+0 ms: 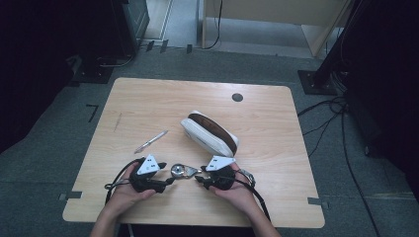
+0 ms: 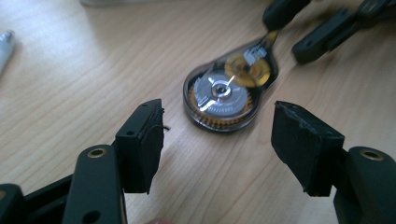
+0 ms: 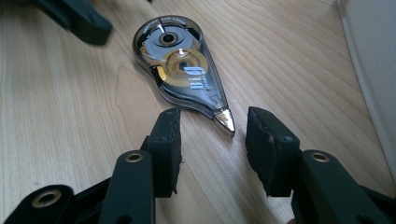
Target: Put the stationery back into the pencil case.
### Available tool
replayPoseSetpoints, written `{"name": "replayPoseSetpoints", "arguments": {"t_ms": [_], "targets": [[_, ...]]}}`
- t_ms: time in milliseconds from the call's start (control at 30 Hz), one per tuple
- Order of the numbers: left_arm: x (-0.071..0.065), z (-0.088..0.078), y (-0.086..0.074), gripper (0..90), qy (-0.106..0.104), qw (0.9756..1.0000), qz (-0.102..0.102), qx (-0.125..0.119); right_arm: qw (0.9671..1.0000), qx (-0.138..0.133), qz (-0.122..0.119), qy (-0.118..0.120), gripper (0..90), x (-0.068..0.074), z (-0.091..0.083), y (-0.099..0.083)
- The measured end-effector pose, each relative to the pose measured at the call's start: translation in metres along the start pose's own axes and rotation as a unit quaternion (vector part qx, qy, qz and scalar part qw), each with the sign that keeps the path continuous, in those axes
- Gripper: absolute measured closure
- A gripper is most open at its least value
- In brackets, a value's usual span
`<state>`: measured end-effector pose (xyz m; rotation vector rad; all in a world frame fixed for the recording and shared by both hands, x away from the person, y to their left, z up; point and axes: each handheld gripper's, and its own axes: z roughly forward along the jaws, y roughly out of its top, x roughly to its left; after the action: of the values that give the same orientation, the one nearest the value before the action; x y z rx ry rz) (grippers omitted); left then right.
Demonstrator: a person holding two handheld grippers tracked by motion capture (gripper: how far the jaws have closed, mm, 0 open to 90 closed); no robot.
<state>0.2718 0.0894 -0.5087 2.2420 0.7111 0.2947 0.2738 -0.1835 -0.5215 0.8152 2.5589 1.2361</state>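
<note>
A clear teardrop-shaped correction tape dispenser (image 1: 182,171) with a silver and a gold wheel lies flat near the table's front edge, between my two grippers. My left gripper (image 1: 169,180) points right at its round end. In the left gripper view the dispenser (image 2: 224,91) lies just beyond the open left gripper (image 2: 219,108), untouched. My right gripper (image 1: 198,178) points left at the narrow end. In the right gripper view the dispenser (image 3: 180,60) has its metal tip between the jaws of the right gripper (image 3: 212,115), with a gap on each side.
A white pouch with a brown top (image 1: 210,133) lies behind the grippers, right of centre. A pen (image 1: 150,142) lies left of it. The wooden table (image 1: 148,98) has a round cable hole (image 1: 237,97) near its far edge. Cables trail from both grippers toward the front edge.
</note>
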Motion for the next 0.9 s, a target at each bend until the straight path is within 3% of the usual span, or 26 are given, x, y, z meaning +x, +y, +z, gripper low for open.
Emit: {"name": "replayPoseSetpoints", "arguments": {"t_ms": [100, 233, 333, 700, 900], "targets": [[-0.001, 0.005, 0.002, 35.9, 0.003, 0.9999, -0.003, 0.013, 1.0000, -0.001, 0.002, 0.002, 55.7, 0.000, 0.000, 0.000], [-0.002, 0.010, 0.006, 35.5, -0.009, 0.9999, -0.013, 0.002, 1.0000, -0.002, 0.009, 0.004, 57.1, -0.002, 0.000, 0.000], [-0.004, 0.015, 0.006, 35.6, -0.003, 1.0000, -0.007, 0.006, 1.0000, -0.002, 0.004, 0.001, 57.5, -0.001, 0.000, 0.000], [-0.016, 0.016, 0.004, 42.4, -0.027, 0.9986, 0.045, -0.001, 1.0000, -0.003, 0.000, -0.002, 63.9, 0.004, -0.002, -0.002], [-0.016, 0.016, 0.002, 42.4, -0.031, 0.9988, 0.038, -0.004, 0.9997, -0.005, 0.024, 0.009, 71.4, 0.000, -0.004, -0.004]]}}
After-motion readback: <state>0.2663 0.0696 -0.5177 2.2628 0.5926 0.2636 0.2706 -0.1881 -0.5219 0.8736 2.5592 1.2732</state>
